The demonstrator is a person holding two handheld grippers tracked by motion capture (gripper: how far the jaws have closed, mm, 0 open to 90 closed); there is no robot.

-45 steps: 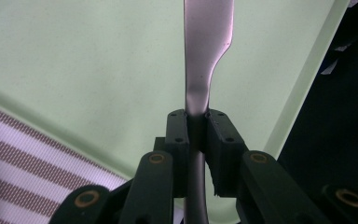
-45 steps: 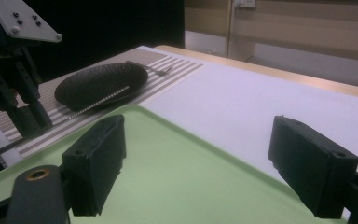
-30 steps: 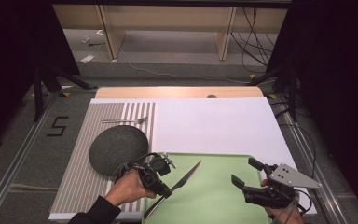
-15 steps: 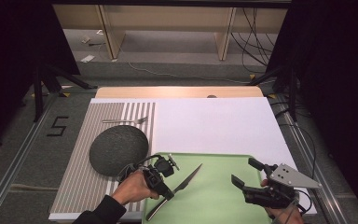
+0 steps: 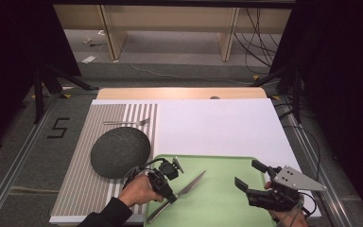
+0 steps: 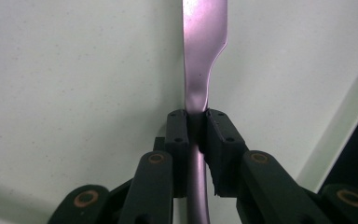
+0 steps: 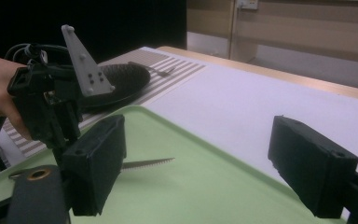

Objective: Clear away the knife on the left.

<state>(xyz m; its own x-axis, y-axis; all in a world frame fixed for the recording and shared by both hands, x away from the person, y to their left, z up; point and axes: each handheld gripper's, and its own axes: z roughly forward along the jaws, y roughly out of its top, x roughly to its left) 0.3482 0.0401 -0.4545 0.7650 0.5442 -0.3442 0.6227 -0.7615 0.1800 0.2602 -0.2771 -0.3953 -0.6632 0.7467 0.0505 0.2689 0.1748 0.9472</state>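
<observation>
My left gripper [image 5: 171, 194] is shut on a metal table knife [image 5: 191, 183], pinching it where handle meets blade. In the left gripper view the pads [image 6: 177, 133] clamp the knife [image 6: 204, 42], whose blade points away over the green tray [image 6: 74, 84]. The knife lies low and nearly flat over the tray [image 5: 227, 208]; I cannot tell whether it touches. My right gripper [image 5: 246, 172] stands open over the tray's right part, nothing between its pads [image 7: 98, 163]. In the right gripper view the serrated blade [image 7: 147, 163] and the left gripper [image 7: 51, 102] are to the left.
A dark round plate [image 5: 120, 151] lies on the striped placemat [image 5: 80, 189] just left of the tray, with a fork [image 5: 127, 122] behind it. A white mat [image 5: 217, 127] covers the table beyond the tray. The table's front edge is close to both hands.
My left gripper has sunk a little with the knife, bringing it closer to the tray. The right gripper has stayed where it was.
</observation>
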